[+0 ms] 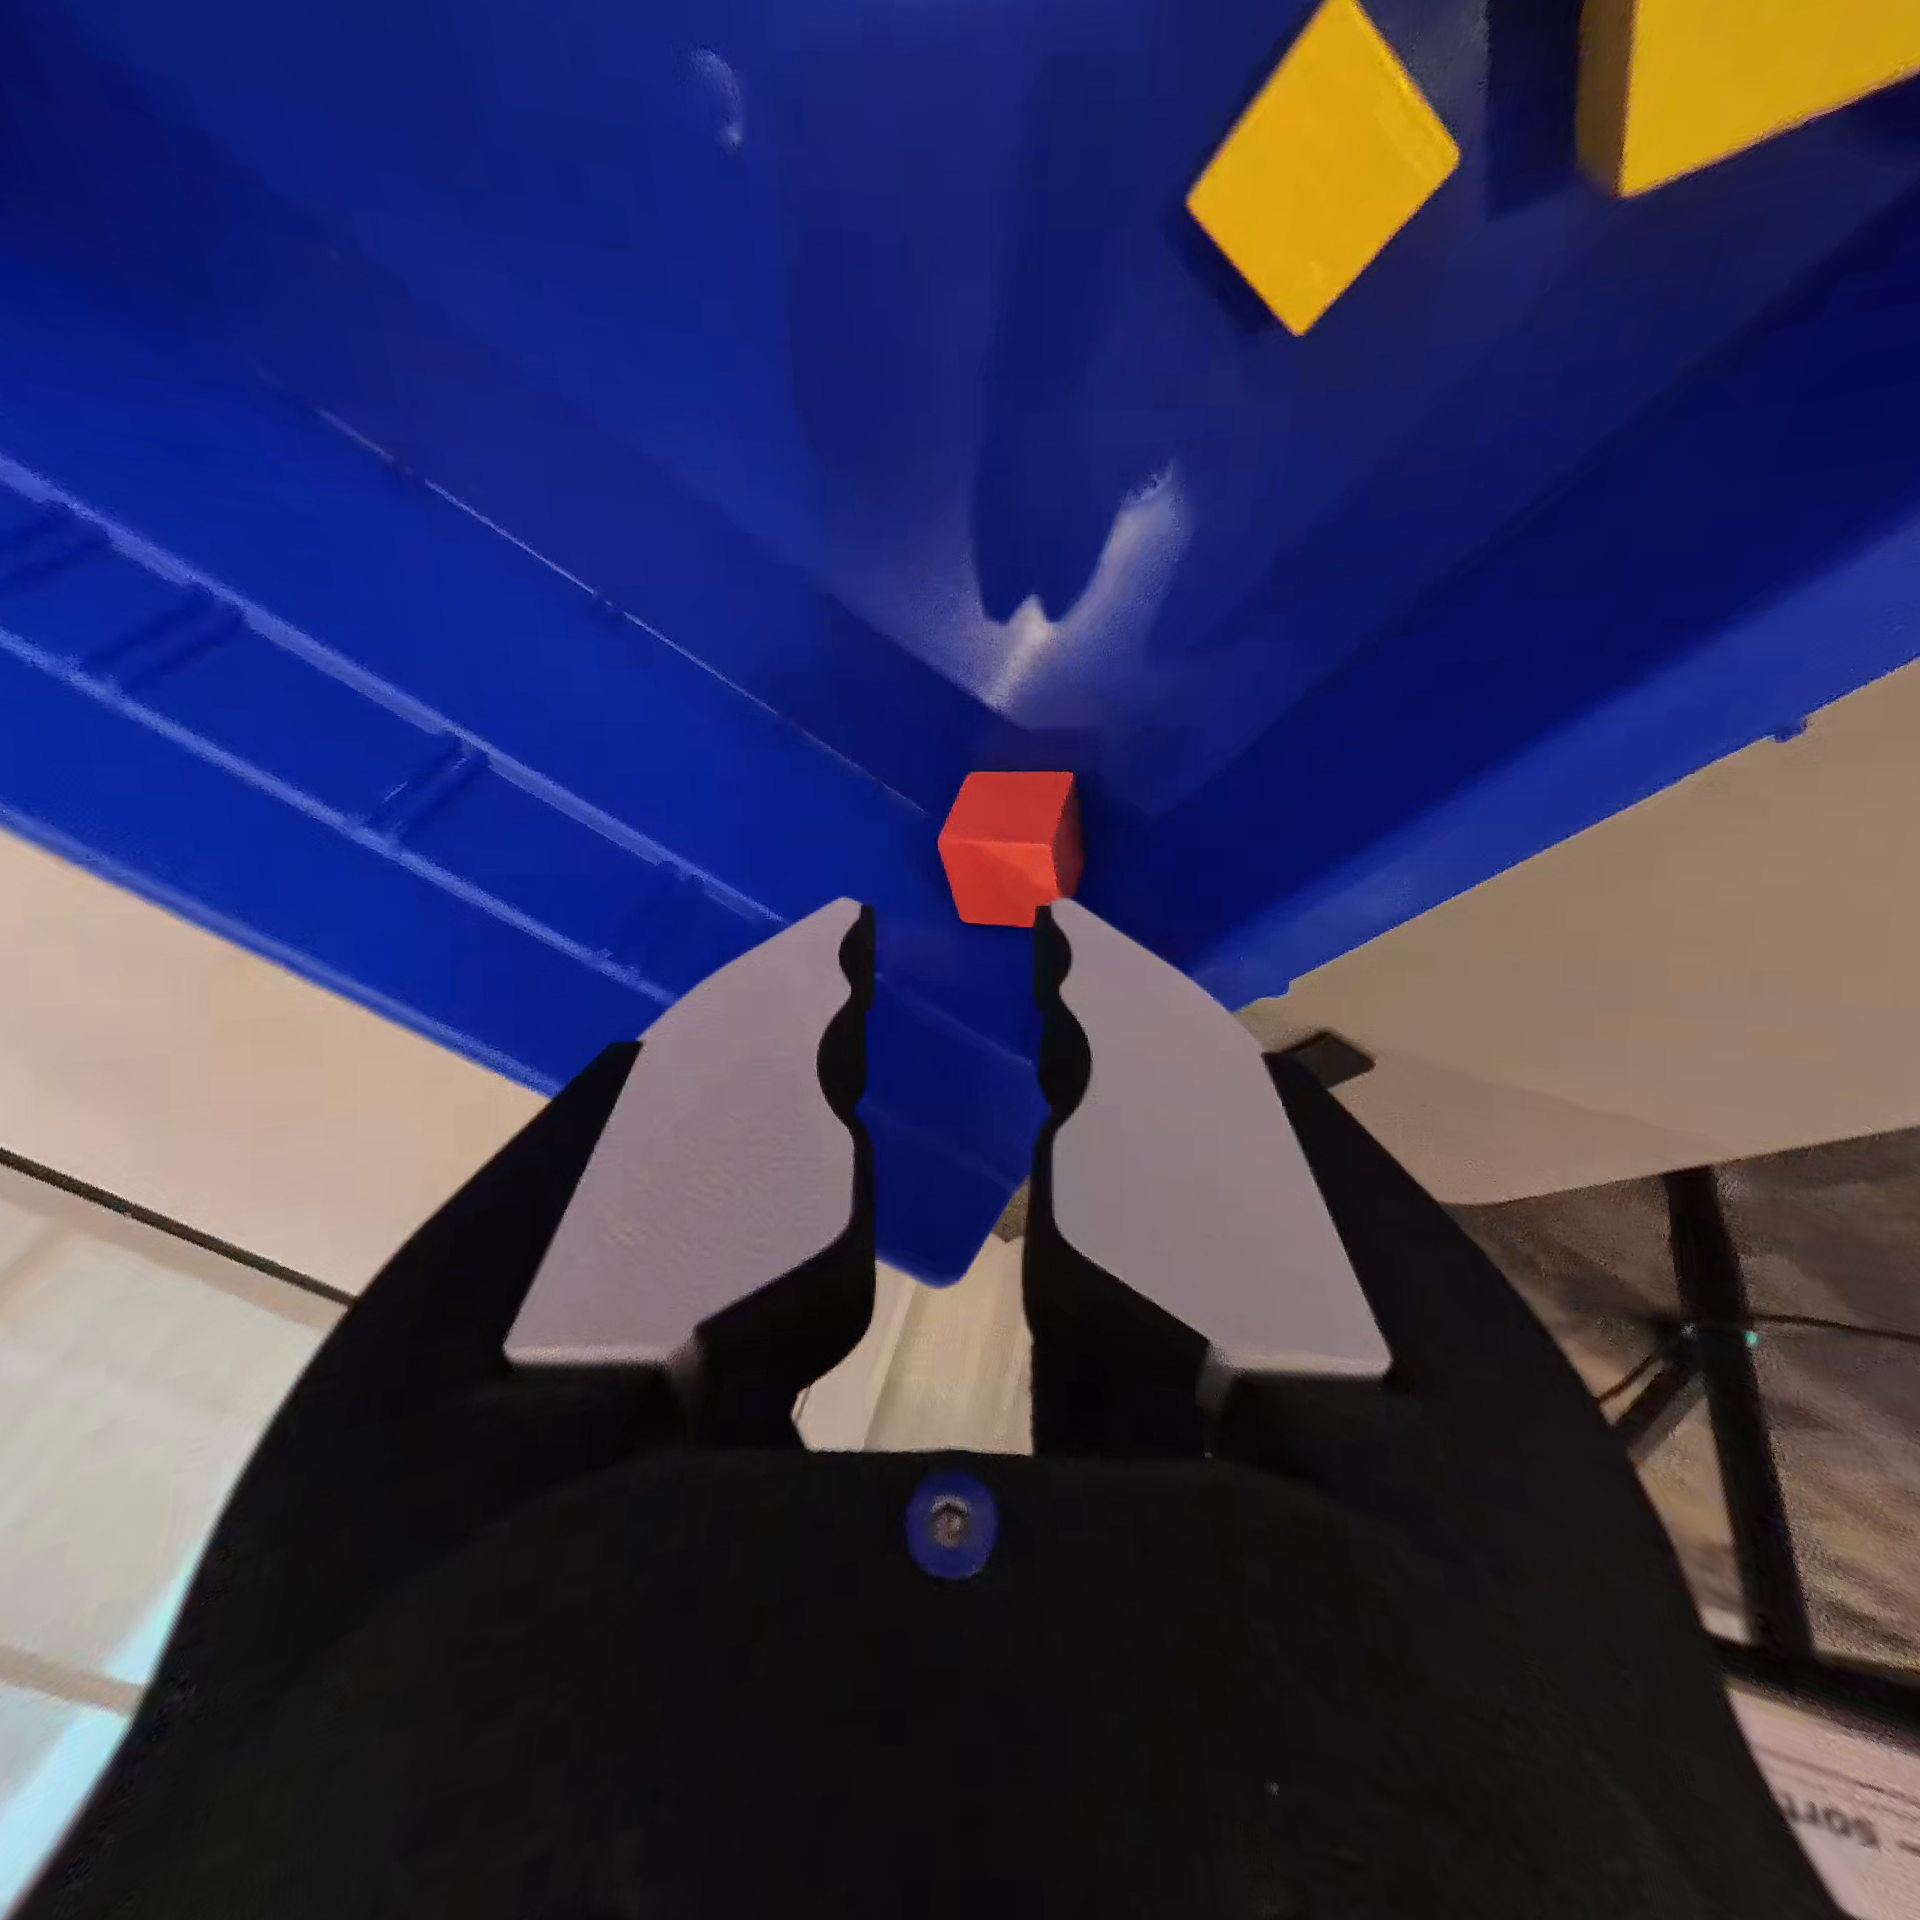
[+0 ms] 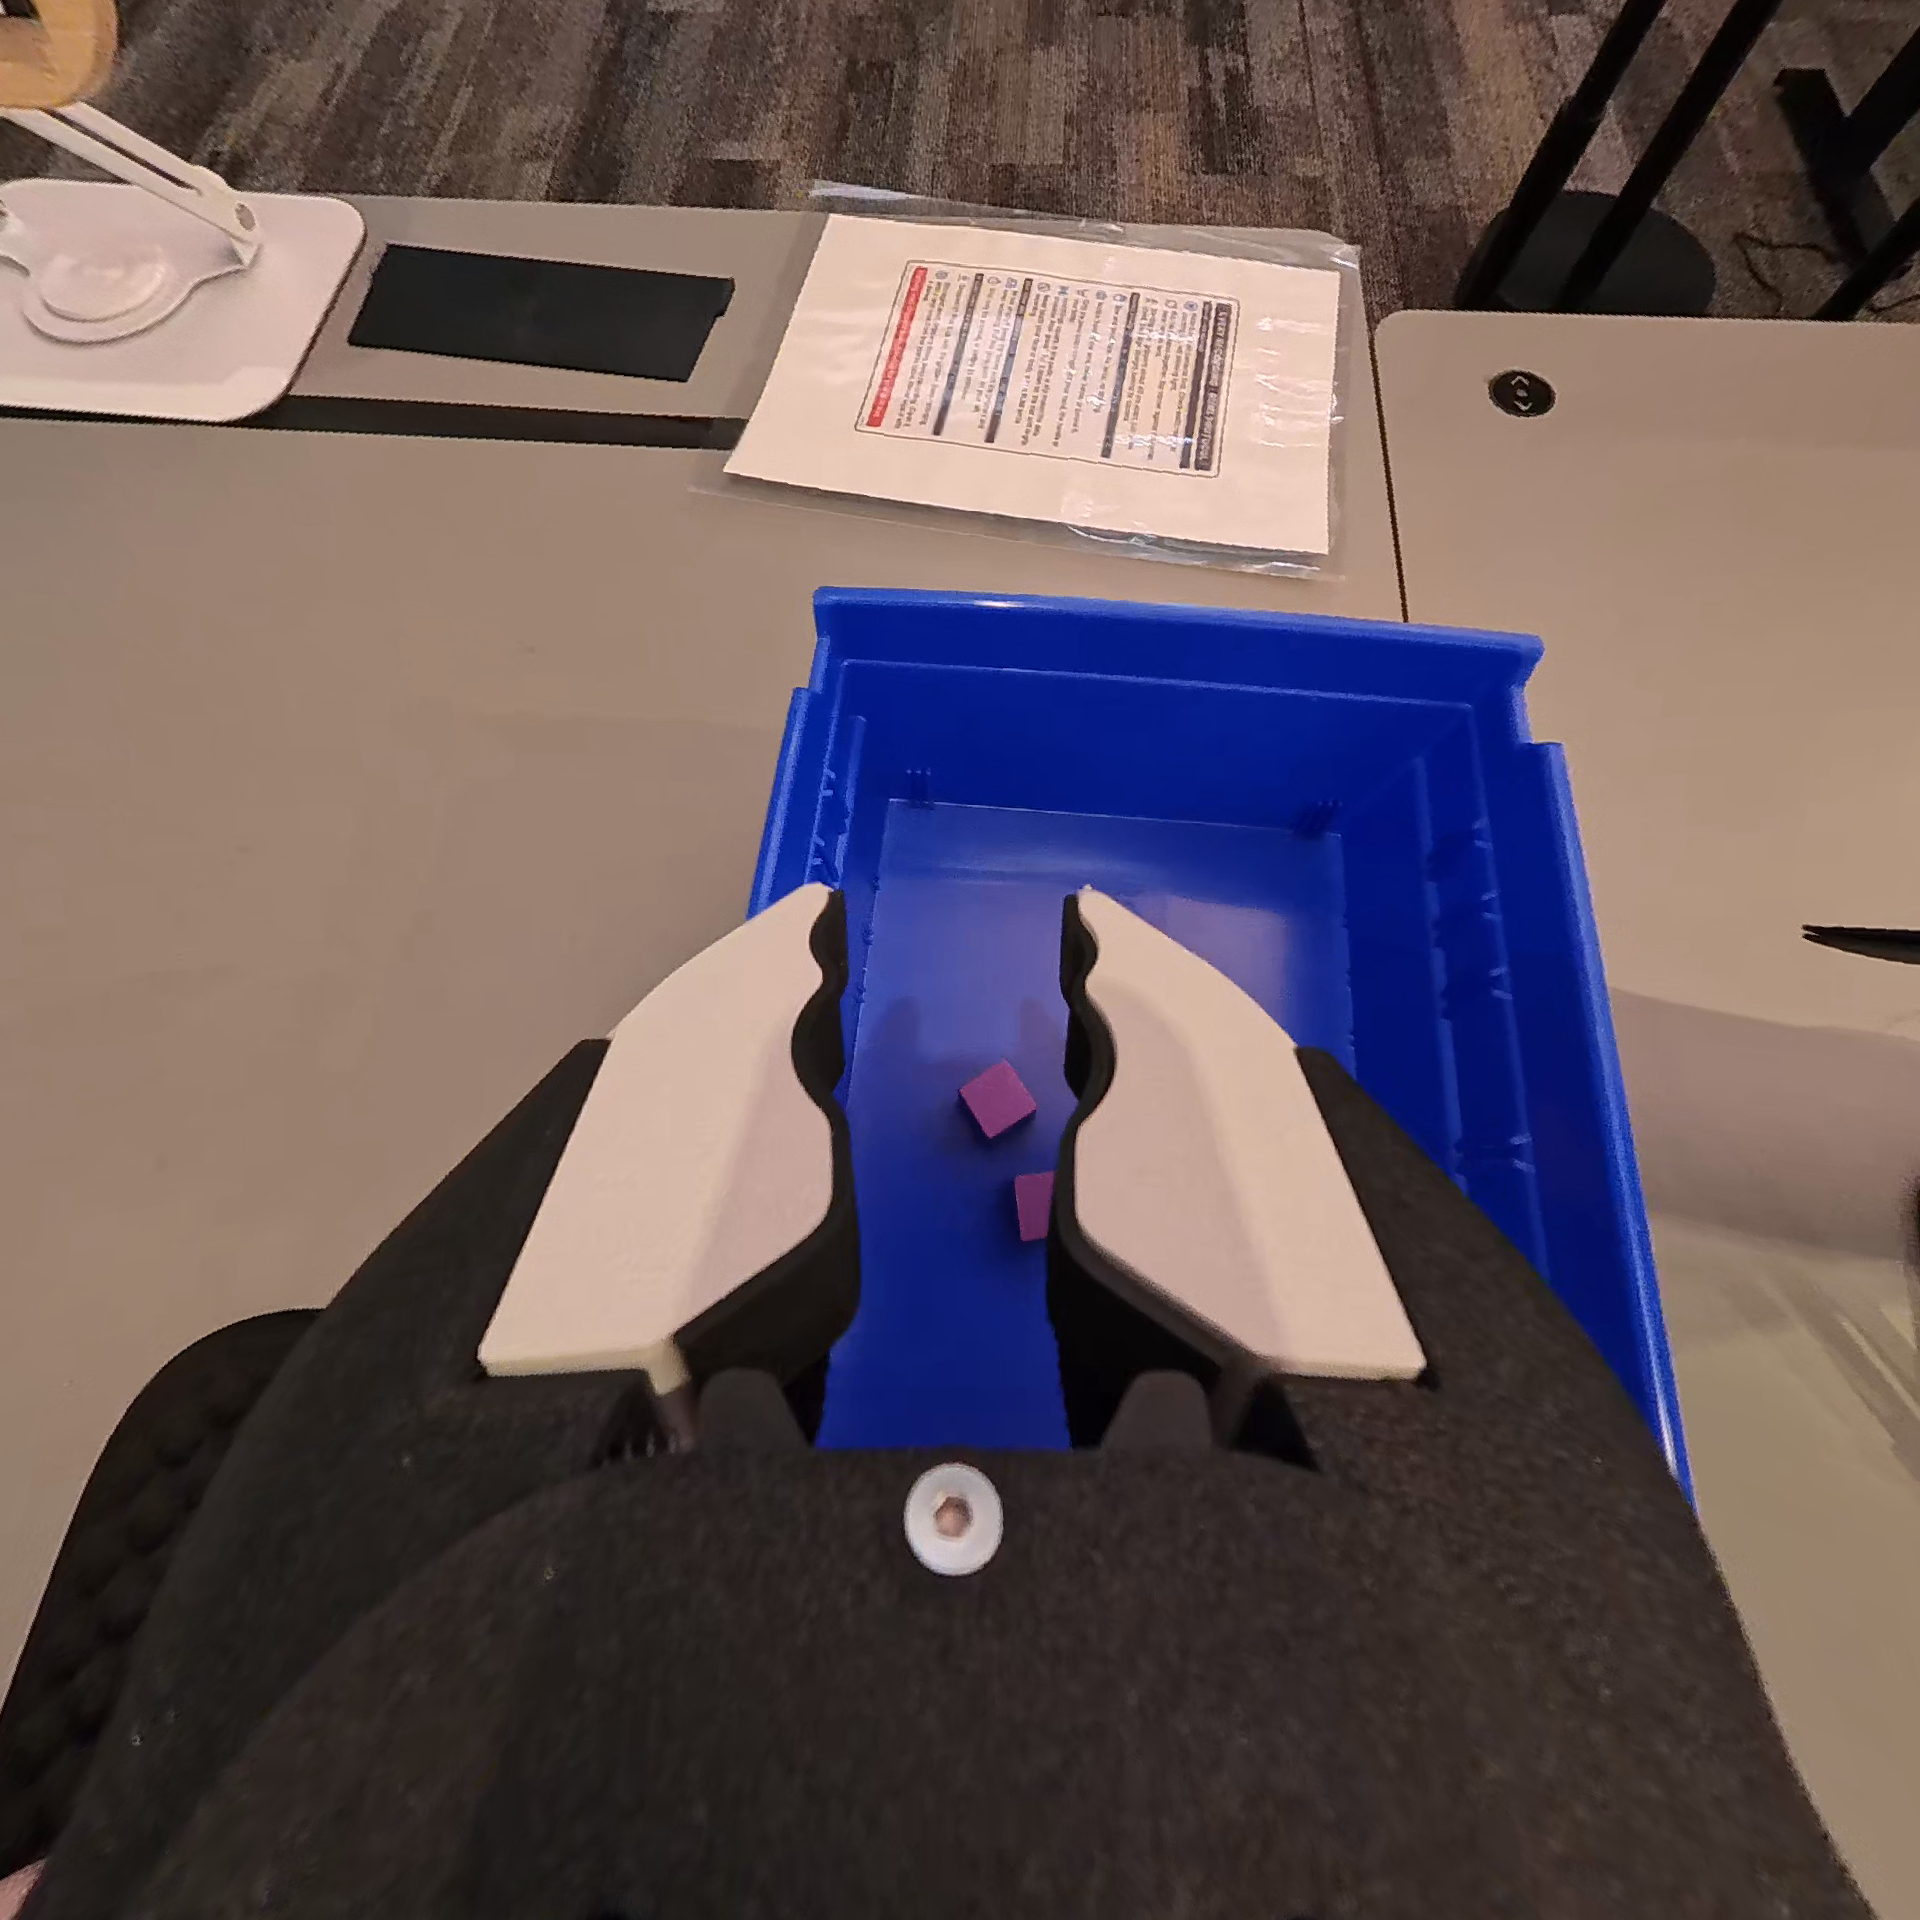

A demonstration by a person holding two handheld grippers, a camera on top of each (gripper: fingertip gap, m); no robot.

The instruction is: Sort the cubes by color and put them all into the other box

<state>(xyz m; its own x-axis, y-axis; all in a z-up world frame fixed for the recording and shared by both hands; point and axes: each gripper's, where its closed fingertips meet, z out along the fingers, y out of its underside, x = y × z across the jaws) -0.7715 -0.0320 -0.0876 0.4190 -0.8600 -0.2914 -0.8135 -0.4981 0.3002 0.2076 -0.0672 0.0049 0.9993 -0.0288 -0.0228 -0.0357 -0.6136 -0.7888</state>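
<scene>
Left close at bin (image 1: 520, 312); right above box (image 2: 1174, 634).

A small red cube (image 1: 1010, 847) sits tucked into an inside corner of a blue plastic box (image 1: 623, 436), just ahead of the left tool's (image 1: 951, 914) tips. Two yellow cubes (image 1: 1322, 166) lie farther in, up and right. Two purple cubes (image 2: 997, 1099) rest apart on the floor of the other blue box (image 2: 1174, 649), below the right tool's (image 2: 951, 899) spread fingers.
</scene>
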